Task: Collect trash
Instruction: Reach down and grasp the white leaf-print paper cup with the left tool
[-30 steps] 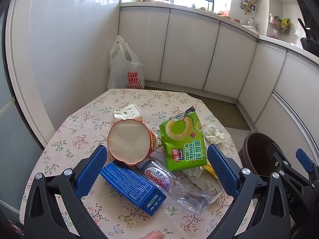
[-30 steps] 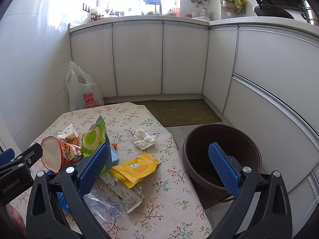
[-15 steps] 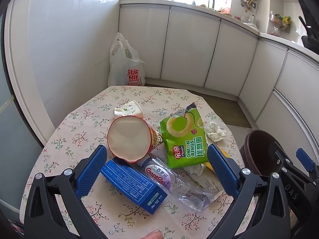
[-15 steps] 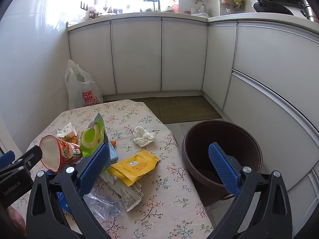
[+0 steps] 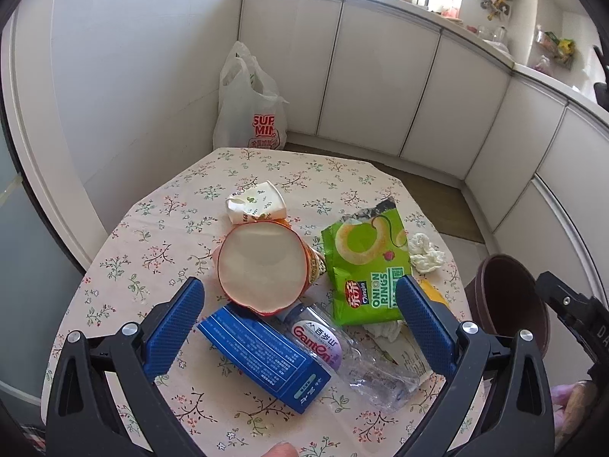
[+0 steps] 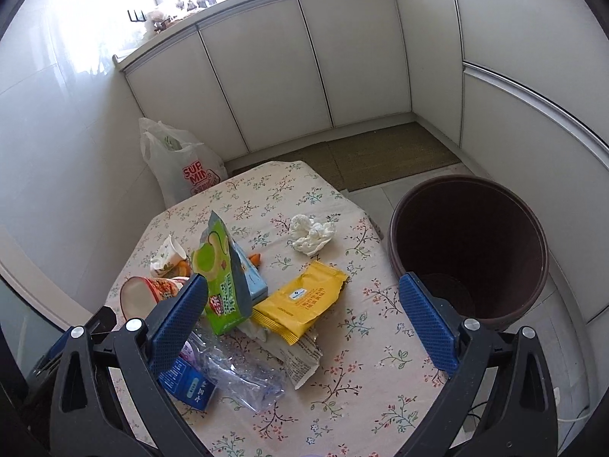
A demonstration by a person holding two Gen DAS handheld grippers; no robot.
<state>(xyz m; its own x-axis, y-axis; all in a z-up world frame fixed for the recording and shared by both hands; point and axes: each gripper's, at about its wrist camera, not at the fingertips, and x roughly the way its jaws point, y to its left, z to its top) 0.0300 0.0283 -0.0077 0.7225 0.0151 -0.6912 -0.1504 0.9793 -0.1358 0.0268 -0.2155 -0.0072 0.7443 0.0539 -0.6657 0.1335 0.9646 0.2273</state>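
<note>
Left gripper [image 5: 298, 314]: hovering over the near side of the table [image 5: 125, 266], jaws spread wide, gripping nothing; the noodle cup [image 5: 262, 266], blue box [image 5: 262, 358] and bottle [image 5: 342, 358] are showing between its blue pads [image 5: 173, 327].
Right gripper [image 6: 302, 320]: hanging above the table's right half, jaws likewise gaping and holding nothing; the yellow wrapper [image 6: 300, 301] is lying between its fingers.
Trash: sitting in a loose heap on the flowered cloth. The noodle cup is lying on its side, mouth toward the left camera, with a crushed paper cup [image 5: 255, 203] just behind it. The green bag [image 5: 365, 266] is leaning up beside the noodle cup. The blue box and clear, crumpled bottle are lying nearest the grippers, touching each other. A wadded tissue [image 6: 312, 234] is sitting apart, toward the table's far right edge.
Bin [image 6: 470, 247]: standing on the floor just beside the table's right edge; a dark liner is showing inside it.
Background: a white shopping bag [image 5: 249, 110] is slumping against the wall behind the table, below white cabinets [image 6: 312, 64].
</note>
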